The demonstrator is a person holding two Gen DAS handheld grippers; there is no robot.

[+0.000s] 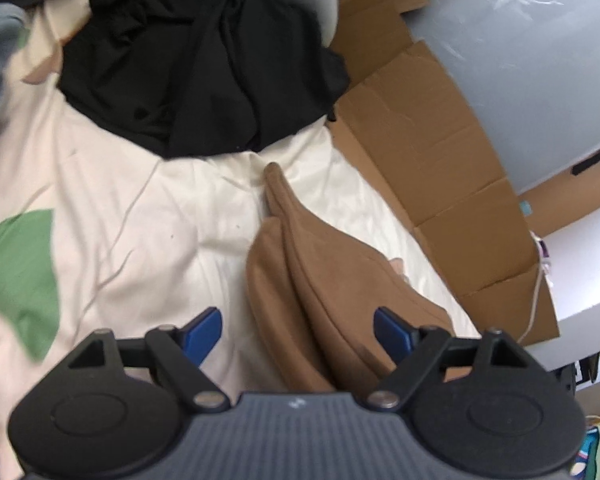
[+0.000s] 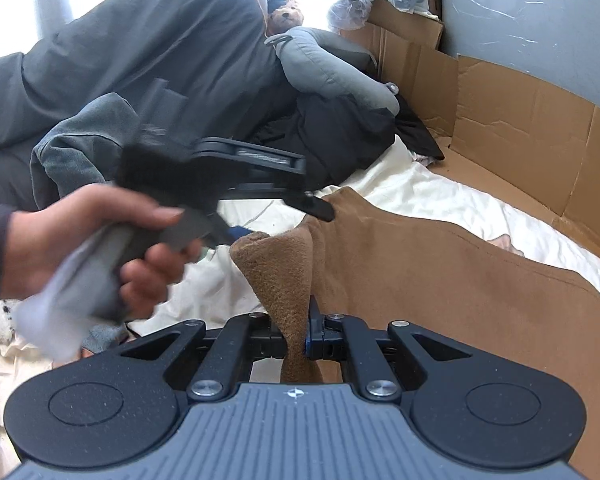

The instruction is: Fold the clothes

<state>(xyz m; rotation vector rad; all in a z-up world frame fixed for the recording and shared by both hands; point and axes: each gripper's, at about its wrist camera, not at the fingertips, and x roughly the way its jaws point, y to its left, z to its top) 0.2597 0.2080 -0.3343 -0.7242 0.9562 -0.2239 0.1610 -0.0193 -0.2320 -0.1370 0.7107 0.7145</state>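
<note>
A brown garment lies on a cream bedsheet. My left gripper is open, its blue pads spread wide over the garment's near folds, the right pad above the cloth. In the right wrist view the same brown garment spreads to the right, with one corner pulled up into a peak. My right gripper is shut on that raised brown fabric. The left gripper shows there too, held by a hand, its tips just above the garment's upper edge.
A black garment lies heaped at the far end of the bed, with grey clothes, a grey neck pillow and a teddy bear behind. Flattened cardboard lines the wall on the right. A green patch marks the sheet.
</note>
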